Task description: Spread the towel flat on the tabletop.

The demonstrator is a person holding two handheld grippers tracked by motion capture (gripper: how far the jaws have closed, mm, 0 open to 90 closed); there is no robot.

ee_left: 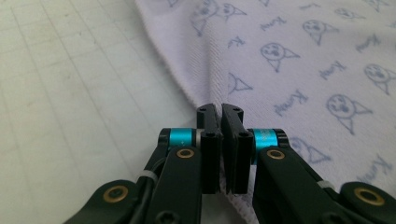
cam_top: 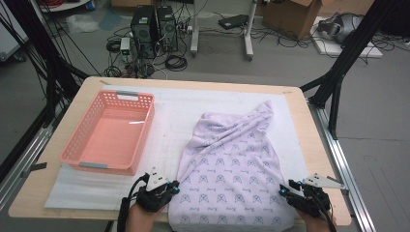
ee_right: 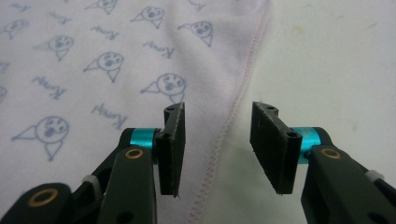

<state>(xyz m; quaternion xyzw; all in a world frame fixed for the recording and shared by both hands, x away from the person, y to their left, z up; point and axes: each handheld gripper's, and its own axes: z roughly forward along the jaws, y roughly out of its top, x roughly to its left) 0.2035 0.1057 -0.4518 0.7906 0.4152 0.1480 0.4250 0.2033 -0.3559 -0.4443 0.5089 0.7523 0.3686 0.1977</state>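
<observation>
A pale lilac cloth (cam_top: 232, 159) printed with small blue faces and words lies spread on the white mat, its top end bunched toward the far right. My left gripper (cam_top: 174, 186) is at the cloth's near left edge. In the left gripper view its jaws (ee_left: 220, 109) are shut together on the edge of the cloth (ee_left: 303, 56), and a ridge of fabric runs up from them. My right gripper (cam_top: 286, 188) is at the near right edge. In the right gripper view it (ee_right: 217, 116) stands open, astride the stitched hem of the cloth (ee_right: 93, 56), without touching it.
A pink plastic basket (cam_top: 145, 126) with nothing in it stands on the left of the white mat (cam_top: 193, 104), about a hand's width from the cloth. The wooden table (cam_top: 314, 145) ends just right of the cloth. Computers, cables and boxes lie on the floor beyond.
</observation>
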